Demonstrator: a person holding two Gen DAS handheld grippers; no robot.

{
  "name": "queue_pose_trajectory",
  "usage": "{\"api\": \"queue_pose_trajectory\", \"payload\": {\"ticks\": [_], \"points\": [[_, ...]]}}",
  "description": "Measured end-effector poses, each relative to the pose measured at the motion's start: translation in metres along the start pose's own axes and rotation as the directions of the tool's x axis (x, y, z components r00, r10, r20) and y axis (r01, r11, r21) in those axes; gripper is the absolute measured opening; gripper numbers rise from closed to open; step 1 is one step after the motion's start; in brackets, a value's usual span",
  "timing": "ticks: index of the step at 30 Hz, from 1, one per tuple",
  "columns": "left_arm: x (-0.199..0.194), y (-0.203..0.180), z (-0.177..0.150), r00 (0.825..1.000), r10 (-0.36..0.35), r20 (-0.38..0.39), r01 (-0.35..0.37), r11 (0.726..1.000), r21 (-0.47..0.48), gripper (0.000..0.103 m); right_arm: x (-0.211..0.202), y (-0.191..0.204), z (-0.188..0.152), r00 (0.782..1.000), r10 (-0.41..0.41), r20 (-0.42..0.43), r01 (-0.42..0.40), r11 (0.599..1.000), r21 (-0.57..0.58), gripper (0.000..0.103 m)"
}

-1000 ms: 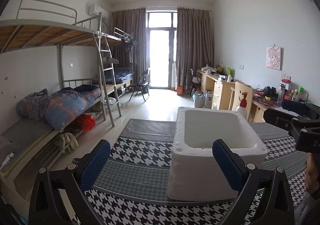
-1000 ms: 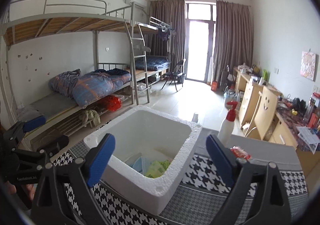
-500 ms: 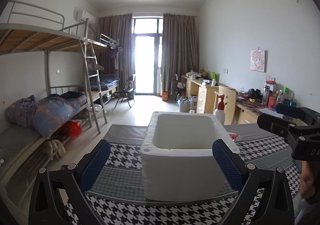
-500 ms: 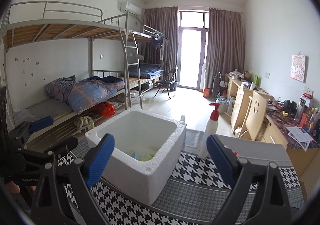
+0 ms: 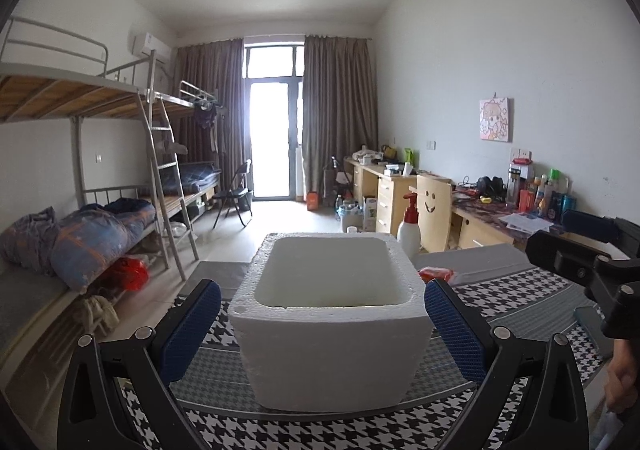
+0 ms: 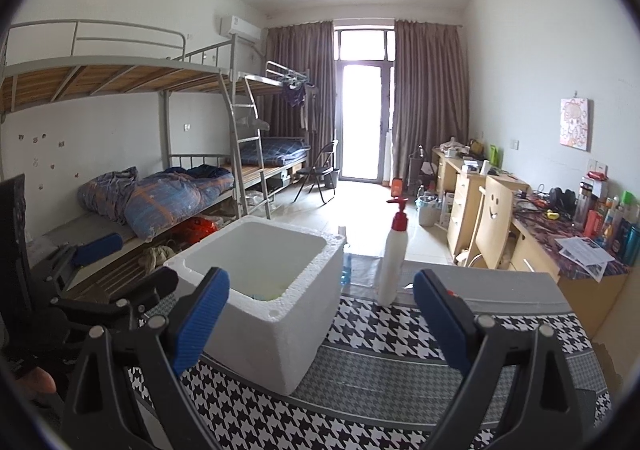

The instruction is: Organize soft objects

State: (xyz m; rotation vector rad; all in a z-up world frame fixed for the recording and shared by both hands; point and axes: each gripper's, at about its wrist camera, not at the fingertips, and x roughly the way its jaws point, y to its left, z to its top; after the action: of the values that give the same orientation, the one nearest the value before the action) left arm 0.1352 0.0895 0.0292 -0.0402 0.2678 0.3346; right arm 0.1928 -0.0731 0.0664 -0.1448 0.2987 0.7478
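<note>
White foam box sits upright on the houndstooth-patterned desk, open side up. In the left wrist view its long axis runs left-right across the frame; in the right wrist view it is turned corner-on, near corner toward the camera. Walls thick, grainy, rim rough and chipped in places. Inside, only a sliver of pale green and blue contents shows low against the near wall; cannot identify the items.

Left gripper: blue-padded fingers spread wide, flanking the box, holding nothing. Right gripper: fingers likewise apart and empty, box to the left of centre.

White pump bottle with red top stands upright just right of the box. Small red packet lies beside the box's right rear corner.
</note>
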Motion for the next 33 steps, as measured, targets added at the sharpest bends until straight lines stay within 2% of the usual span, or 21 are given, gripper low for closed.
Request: {"api": "queue_pose_trajectory", "payload": {"ticks": [6,10,14,33], "points": [[-0.009,-0.005,0.000,0.999,-0.021,0.026,0.022,1.000,-0.011,0.102,-0.013,-0.010,-0.011,1.000,-0.017,0.020,0.016,0.999,0.044,0.095],[-0.011,-0.011,-0.002,0.999,-0.026,0.025,0.026,1.000,0.013,0.102,-0.017,-0.014,-0.019,0.999,-0.042,0.023,0.041,0.997,0.065,0.096],[-0.011,-0.016,-0.006,0.999,-0.034,0.015,0.034,0.999,0.010,0.102,-0.021,-0.021,-0.026,0.999,-0.044,0.030,0.041,0.996,0.083,0.101],[-0.025,-0.034,-0.020,0.995,-0.086,0.043,0.085,0.996,0.024,0.102,-0.040,-0.017,-0.052,0.995,-0.085,0.050,0.081,0.994,0.067,0.102]]}}
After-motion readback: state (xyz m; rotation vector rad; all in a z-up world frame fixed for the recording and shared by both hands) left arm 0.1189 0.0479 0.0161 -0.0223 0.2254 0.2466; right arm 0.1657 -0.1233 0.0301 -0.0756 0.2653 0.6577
